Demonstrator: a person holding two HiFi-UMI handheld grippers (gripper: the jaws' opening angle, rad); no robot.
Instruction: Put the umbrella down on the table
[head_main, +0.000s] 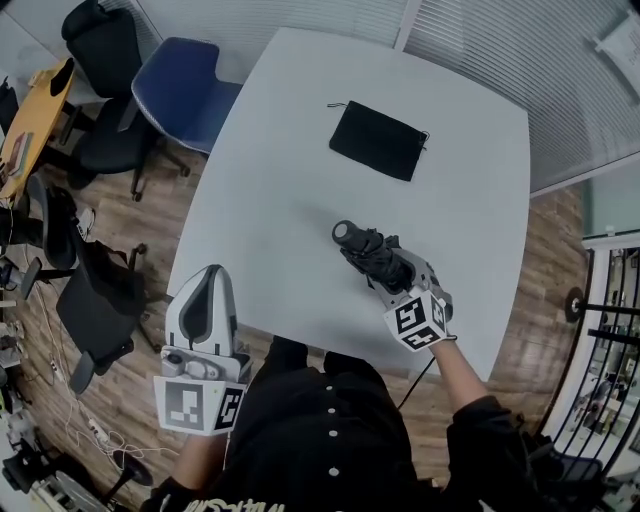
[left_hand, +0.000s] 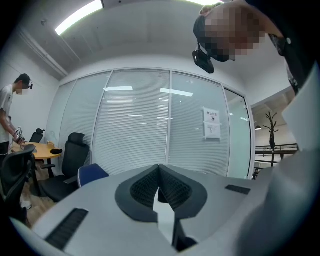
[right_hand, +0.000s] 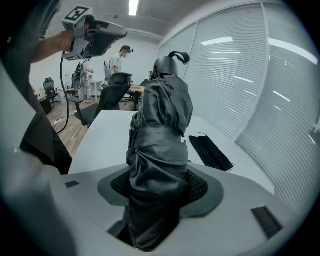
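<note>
A folded black umbrella (head_main: 372, 254) is clamped between the jaws of my right gripper (head_main: 398, 283), its handle end pointing up-left over the near part of the white table (head_main: 290, 190). In the right gripper view the umbrella (right_hand: 161, 150) runs out from between the pads, tilted above the table top. My left gripper (head_main: 212, 290) hovers at the table's near left edge, jaws shut and holding nothing; its view shows the pads (left_hand: 159, 187) pressed together.
A flat black pouch (head_main: 379, 140) lies on the far half of the table. A blue chair (head_main: 188, 88) and black office chairs (head_main: 105, 120) stand to the left. Glass walls with blinds (head_main: 520, 60) run behind. A person (right_hand: 119, 62) stands at a far desk.
</note>
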